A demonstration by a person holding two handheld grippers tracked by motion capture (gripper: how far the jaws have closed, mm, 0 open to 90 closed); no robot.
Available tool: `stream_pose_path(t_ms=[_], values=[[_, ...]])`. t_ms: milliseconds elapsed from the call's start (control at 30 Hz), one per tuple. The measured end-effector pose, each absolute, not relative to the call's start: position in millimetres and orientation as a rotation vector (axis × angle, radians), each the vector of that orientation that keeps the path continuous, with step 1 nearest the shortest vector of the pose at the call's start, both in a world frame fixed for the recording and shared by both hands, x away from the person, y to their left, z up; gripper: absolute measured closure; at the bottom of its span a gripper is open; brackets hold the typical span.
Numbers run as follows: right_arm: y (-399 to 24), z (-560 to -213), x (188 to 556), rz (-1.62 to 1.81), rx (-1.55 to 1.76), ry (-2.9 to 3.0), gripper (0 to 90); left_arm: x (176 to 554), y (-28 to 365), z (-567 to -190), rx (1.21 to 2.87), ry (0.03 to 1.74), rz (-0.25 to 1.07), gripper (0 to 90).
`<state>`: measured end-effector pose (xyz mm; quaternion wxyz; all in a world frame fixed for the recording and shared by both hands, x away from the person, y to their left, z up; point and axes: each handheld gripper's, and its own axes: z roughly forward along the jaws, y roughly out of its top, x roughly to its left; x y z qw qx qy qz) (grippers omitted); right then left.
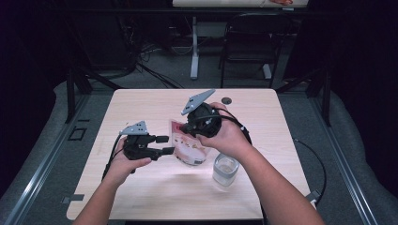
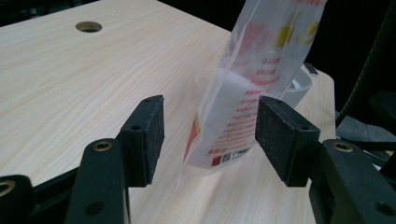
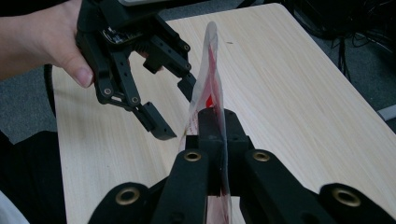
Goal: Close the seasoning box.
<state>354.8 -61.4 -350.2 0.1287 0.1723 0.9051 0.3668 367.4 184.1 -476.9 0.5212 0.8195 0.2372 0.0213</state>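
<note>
A clear plastic bag (image 1: 187, 143) printed in red and white, with white powder inside, hangs upright just above the wooden table (image 1: 141, 103). My right gripper (image 1: 189, 130) is shut on the bag's top edge; in the right gripper view the jaws (image 3: 217, 116) pinch the thin film of the bag (image 3: 210, 79). My left gripper (image 1: 167, 145) is open at the bag's left side. In the left gripper view its two pads (image 2: 210, 140) stand on either side of the bag's lower part (image 2: 252, 93) with gaps showing on both sides. The left gripper (image 3: 176, 109) also appears in the right gripper view.
A short clear glass jar (image 1: 225, 169) stands on the table just right of the bag, below my right wrist. A round cable hole (image 1: 226, 100) sits near the table's far edge. A dark chair (image 1: 248, 37) and desk legs stand beyond the table.
</note>
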Motion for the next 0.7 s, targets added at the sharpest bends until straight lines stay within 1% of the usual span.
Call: stream_pose_path(t_ms=[233, 433, 700], values=[[-64, -348, 352, 1.085, 0.496, 2.624, 89.9, 367, 176, -485, 1.998, 0.546, 0.036, 41.5], [-65, -346, 350, 1.091, 0.478, 2.623, 89.9, 368, 169, -492, 2.017, 0.496, -0.016, 40.8], [-60, -343, 348, 1.107, 0.454, 2.623, 89.9, 366, 163, -496, 2.045, 0.464, -0.020, 39.5]])
